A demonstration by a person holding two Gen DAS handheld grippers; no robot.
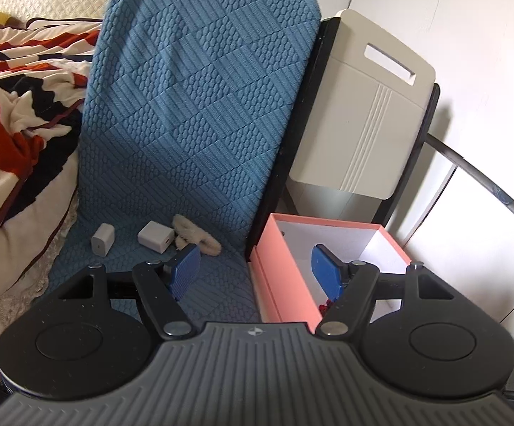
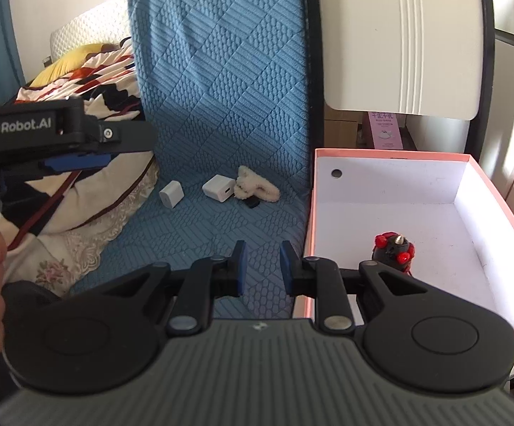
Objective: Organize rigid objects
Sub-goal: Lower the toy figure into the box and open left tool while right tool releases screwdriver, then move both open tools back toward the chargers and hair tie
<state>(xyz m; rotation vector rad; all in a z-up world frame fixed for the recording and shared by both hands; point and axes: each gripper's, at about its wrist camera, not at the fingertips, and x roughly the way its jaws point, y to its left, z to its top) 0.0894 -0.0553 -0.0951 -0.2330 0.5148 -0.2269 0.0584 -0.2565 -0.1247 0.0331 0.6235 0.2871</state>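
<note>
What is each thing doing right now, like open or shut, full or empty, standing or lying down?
Pink box: open, no lid on, nearly empty.
Red and black toy: standing inside the box.
Two white chargers: lying on the blue cover, unplugged.
Fluffy cream thing: lying beside one charger.
Left gripper: open, holding nothing.
Right gripper: open a little, holding nothing.

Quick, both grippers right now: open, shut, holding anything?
Left gripper: open wide, holding nothing.
Right gripper: open with a narrow gap, holding nothing.
</note>
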